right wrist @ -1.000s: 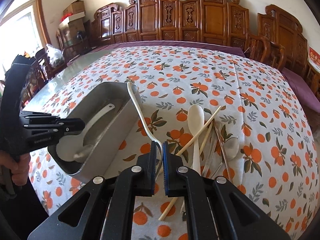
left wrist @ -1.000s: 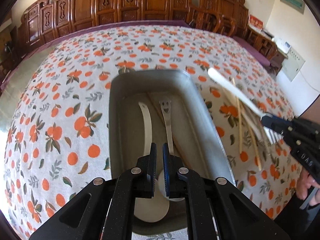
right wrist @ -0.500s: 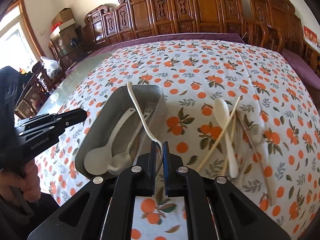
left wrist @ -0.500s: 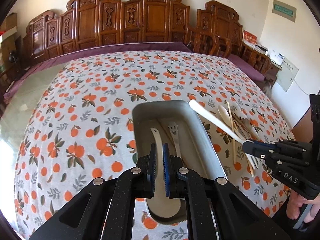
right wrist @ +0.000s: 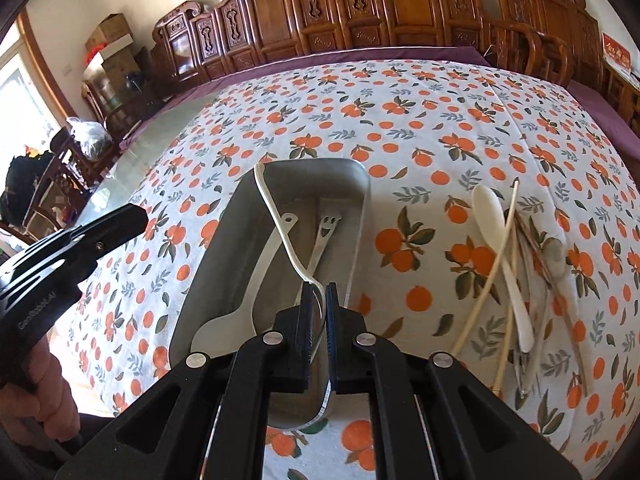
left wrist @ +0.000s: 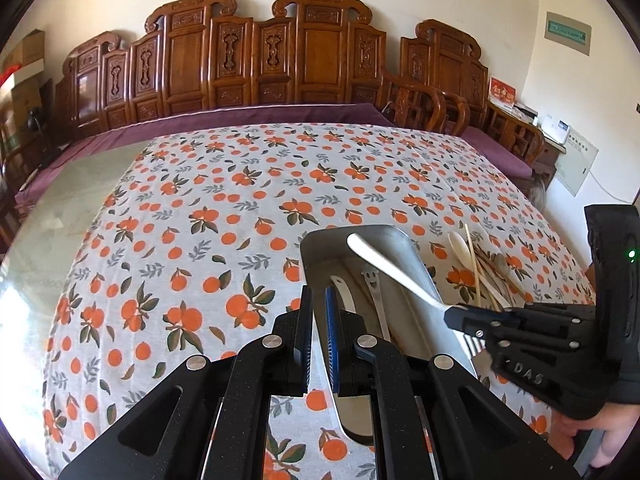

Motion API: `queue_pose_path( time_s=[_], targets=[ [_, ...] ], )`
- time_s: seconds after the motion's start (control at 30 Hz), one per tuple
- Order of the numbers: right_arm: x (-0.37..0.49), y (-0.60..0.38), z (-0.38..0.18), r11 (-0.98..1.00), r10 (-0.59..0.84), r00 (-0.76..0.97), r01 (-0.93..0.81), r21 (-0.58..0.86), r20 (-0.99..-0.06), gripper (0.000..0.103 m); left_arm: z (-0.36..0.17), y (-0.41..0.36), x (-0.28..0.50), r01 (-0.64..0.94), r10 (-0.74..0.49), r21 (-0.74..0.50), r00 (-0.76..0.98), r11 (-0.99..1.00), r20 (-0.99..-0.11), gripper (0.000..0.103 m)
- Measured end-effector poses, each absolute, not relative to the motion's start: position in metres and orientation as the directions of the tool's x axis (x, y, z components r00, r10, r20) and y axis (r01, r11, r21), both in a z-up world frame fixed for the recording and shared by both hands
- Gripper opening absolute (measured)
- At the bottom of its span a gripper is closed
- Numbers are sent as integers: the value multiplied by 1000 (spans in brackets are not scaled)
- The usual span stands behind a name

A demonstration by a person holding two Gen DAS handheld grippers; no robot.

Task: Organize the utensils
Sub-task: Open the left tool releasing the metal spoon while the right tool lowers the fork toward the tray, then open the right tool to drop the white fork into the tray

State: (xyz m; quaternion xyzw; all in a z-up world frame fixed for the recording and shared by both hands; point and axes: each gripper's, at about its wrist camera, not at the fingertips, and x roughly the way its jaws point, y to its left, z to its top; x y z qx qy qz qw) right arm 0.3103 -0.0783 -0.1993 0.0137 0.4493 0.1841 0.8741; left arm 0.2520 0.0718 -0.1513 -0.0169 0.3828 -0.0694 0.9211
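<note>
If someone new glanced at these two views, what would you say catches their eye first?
Probably the white fork pinched in the right gripper, its handle slanting up over the metal tray near the table's front edge. Next, the loud orange-print tablecloth covering the table, and the loose heap of chopsticks and spoons lying beside the tray on its right in the right wrist view.
</note>
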Motion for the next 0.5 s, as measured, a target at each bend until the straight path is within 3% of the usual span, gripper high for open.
queue_pose_path(
  time_s=[0.5],
  targets=[
    [304, -83, -198, 906, 392, 526, -362, 218, -755, 10, -155, 68, 254, 123, -148, -88, 683, 989, -715, 5]
  ],
)
